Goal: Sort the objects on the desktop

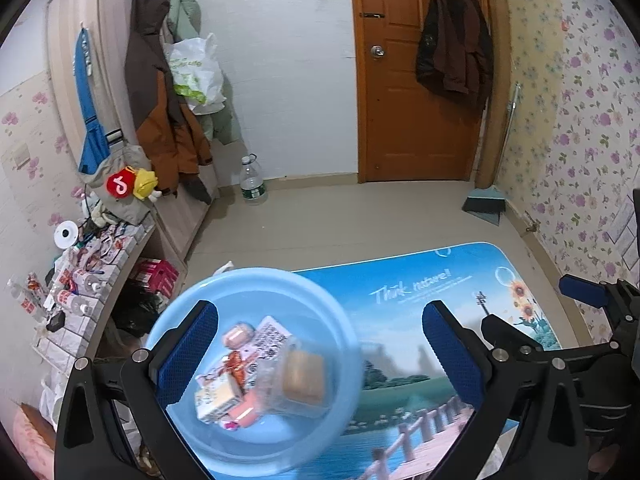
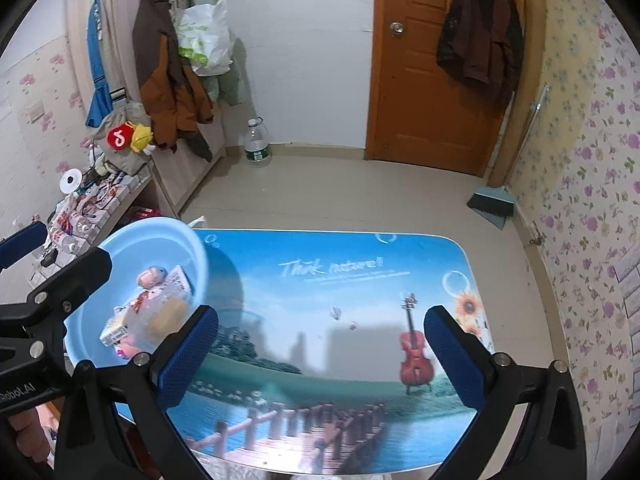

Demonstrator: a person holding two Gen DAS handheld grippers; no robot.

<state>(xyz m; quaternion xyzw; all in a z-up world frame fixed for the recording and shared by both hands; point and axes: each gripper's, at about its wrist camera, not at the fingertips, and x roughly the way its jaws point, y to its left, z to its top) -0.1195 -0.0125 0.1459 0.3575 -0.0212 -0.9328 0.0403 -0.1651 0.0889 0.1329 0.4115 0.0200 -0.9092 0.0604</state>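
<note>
Hovered over a picture-printed table [image 2: 340,280] in a floral-papered room, both grippers [image 1: 320,360] [image 2: 320,360] spread wide, holding nothing. Sat at the table's left edge: blue bowl [image 1: 192,300] of small packets [image 1: 256,368]. Beyond, a wooden door [image 2: 420,80], hung coats [image 2: 168,60].

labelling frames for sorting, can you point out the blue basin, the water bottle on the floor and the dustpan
blue basin [image 2: 120,240], right wrist view, far rim
water bottle [image 1: 253,184], left wrist view, its body above the green label
dustpan [image 2: 493,202], right wrist view, the pan's top face

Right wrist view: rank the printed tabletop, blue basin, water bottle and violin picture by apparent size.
1. printed tabletop
2. blue basin, enlarged by its nearness to the camera
3. violin picture
4. water bottle, far off on the floor, so its apparent smallness misleads
</note>
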